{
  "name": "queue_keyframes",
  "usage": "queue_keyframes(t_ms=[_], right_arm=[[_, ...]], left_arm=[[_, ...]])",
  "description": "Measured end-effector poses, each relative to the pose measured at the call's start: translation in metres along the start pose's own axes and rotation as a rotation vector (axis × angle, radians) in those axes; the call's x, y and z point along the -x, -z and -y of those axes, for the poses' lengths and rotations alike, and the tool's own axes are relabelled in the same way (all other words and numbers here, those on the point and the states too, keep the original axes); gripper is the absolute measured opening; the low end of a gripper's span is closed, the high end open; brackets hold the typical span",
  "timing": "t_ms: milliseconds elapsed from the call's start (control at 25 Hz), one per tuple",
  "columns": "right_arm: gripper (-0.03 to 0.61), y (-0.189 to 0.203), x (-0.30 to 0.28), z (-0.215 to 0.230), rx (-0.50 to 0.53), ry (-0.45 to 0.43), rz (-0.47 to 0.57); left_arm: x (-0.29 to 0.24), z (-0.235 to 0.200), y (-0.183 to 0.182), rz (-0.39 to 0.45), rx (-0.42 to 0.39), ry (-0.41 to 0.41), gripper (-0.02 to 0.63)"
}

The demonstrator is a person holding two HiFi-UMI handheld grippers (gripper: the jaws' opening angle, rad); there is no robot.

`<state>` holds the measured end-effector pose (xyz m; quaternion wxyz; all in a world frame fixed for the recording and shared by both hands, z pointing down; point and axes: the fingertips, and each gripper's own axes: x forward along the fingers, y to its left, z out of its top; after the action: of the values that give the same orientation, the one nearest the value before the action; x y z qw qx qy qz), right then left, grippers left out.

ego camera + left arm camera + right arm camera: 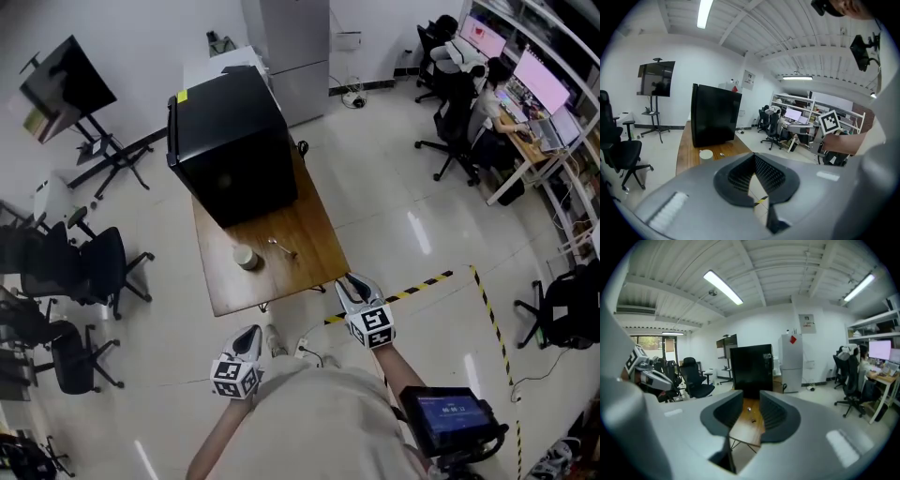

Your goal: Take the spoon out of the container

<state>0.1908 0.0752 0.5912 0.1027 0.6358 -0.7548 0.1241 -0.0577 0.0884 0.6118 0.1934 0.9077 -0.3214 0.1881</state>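
Observation:
A small pale round container [247, 258] stands near the front of the wooden table [314, 225]. A metal spoon [281, 247] lies flat on the wood just to its right, outside the container. Both grippers are held short of the table's front edge, over the floor. My left gripper [251, 336] has its jaw tips together and holds nothing; its view shows the container [706, 153] and the spoon [722, 154] far ahead. My right gripper [350, 281] is open and empty, with the tabletop [749, 423] showing through the gap of that gripper [751, 398].
A big black box [230, 141] fills the table's far half. Office chairs [94, 267] stand to the left, a screen on a stand [70, 84] behind them. Yellow-black tape [417, 286] marks the floor at right. Desks with monitors [525, 84] line the far right.

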Motion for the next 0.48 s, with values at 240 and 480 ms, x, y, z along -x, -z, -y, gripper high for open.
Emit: queue_keyframes(t_ms=[240, 480], right_arm=[[0.112, 0.013, 0.046, 0.025, -0.014, -0.030, 0.017], [0.112, 0.040, 0.072, 0.029, -0.016, -0.073, -0.015]], left_arm=[[0.031, 0.053, 0.053, -0.014, 0.076, -0.085, 0.003], [0.053, 0.072, 0.096, -0.032, 0.099, -0.174, 0.003]])
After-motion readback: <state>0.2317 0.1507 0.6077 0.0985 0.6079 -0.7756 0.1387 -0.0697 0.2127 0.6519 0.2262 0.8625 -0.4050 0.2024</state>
